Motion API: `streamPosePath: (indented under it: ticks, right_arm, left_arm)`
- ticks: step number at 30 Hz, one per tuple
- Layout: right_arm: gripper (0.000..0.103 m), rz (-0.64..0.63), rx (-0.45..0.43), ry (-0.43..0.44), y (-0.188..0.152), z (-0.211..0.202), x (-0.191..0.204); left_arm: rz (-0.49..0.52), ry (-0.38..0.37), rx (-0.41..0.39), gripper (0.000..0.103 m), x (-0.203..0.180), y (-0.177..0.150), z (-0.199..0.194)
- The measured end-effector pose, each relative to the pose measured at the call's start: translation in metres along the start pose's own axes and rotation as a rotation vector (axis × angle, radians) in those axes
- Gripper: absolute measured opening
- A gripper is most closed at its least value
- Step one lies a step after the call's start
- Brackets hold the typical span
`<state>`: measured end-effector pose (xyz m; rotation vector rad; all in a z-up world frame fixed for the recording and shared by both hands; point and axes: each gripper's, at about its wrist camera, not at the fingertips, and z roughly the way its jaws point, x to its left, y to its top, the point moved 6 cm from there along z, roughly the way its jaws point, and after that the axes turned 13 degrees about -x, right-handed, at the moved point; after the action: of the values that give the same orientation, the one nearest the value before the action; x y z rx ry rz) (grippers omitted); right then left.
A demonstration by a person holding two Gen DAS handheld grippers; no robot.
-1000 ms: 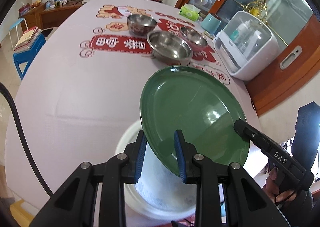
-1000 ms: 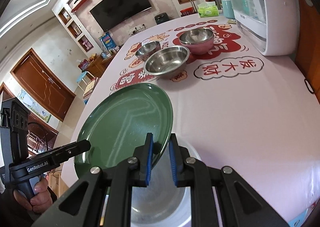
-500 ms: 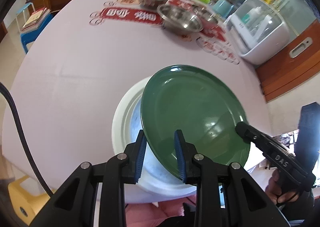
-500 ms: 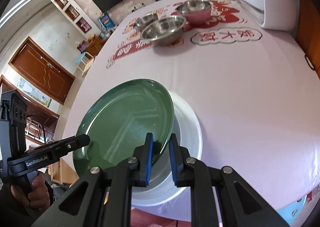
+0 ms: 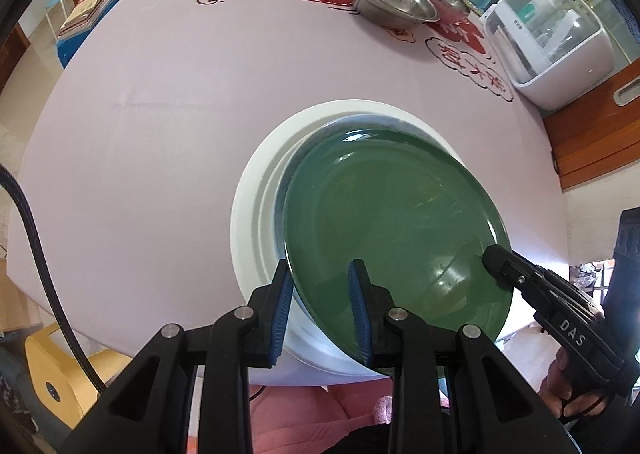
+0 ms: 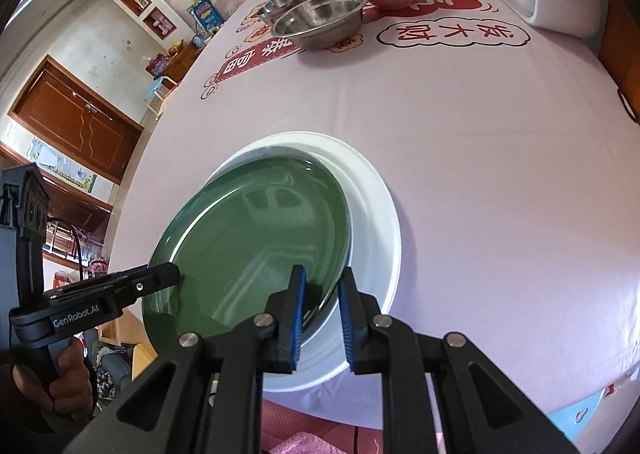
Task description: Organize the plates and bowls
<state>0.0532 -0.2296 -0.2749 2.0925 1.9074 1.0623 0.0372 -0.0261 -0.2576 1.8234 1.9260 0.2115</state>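
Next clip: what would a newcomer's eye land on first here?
The green plate, tilted over the white plate at the table's near edge, with the left claw and right claw each clamped on its rim. Beyond it, three metal bowls cluster on the red-printed tablecloth.
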Motion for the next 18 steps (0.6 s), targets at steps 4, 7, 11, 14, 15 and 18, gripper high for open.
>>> streamPosePath:
  ticks: [4, 7, 11, 14, 15, 18]
  right_arm:
    - [0.019, -0.016, 0.011, -0.005, -0.0003, 0.0036, 0.003]
    - [0.019, -0.027, 0.011, -0.014, -0.0007, 0.0048, 0.0047]
    - [0.02, -0.039, 0.01, -0.035, -0.0014, 0.0074, 0.0054]
    - [0.022, -0.044, -0.016, -0.064, 0.0003, 0.0053, 0.0013]
    - [0.022, -0.033, -0.022, -0.052, 0.0009, 0.0047, 0.0002]
    - [0.023, -0.025, -0.018, -0.042, -0.0003, 0.0057, 0.0001]
  left_arm:
    - [0.001, 0.018, 0.011, 0.026, 0.0021, 0.0001, 0.0035]
    - [0.002, 0.027, 0.015, 0.026, 0.0045, 0.001, 0.0046]
    - [0.004, 0.037, 0.021, 0.026, 0.0058, 0.0015, 0.007]
    - [0.013, 0.032, 0.005, 0.028, 0.0033, 0.0053, 0.0059]
    - [0.02, 0.03, 0.001, 0.028, 0.0024, 0.0063, 0.0055]
    - [0.034, 0.024, 0.001, 0.028, -0.0005, 0.0081, 0.0069]
